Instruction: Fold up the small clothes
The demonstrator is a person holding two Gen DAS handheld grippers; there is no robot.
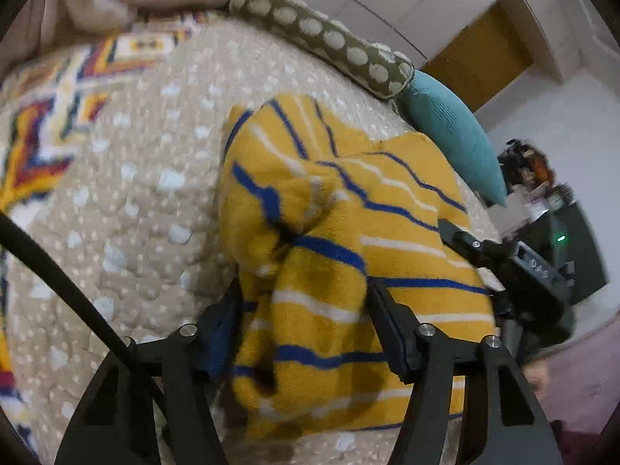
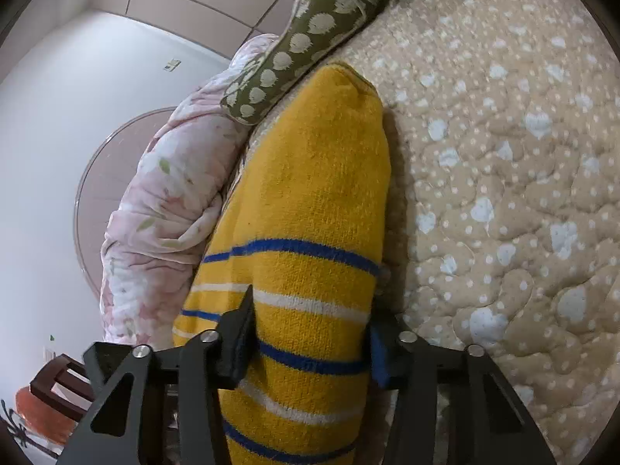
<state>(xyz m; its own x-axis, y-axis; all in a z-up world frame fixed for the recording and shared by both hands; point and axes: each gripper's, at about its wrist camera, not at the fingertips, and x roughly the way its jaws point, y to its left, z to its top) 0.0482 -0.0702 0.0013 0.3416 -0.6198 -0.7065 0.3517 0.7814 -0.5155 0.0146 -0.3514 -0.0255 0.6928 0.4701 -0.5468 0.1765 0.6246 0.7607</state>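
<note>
Quilted beige bedding (image 1: 128, 201) with pale dots covers the bed where the folding is done; a spotted olive pillow (image 1: 321, 35) and a teal cushion (image 1: 449, 128) lie along its far edge toward one o'clock in the left wrist view, with a pink floral quilt (image 2: 162, 201) bunched beyond them. The yellow striped garment (image 1: 348, 232), knitted with blue and white bands, lies on the bedding, rumpled and partly doubled over itself.

The left hand-held gripper (image 1: 302, 310) straddles a raised bunch of the knit at six o'clock; cloth fills the gap, but whether the pads pinch it I cannot tell. The right hand-held gripper (image 2: 310, 333) has a thick folded roll of the same garment (image 2: 310, 209) running between its fingers toward twelve o'clock, the fingers (image 2: 240, 333) close against both flanks, and whether they clamp it is equally unclear. It also shows in the left view at three o'clock (image 1: 480, 248), at the garment's far edge.

Holding opposite ends probably lets the person keep the fold aligned while laying it flat.
</note>
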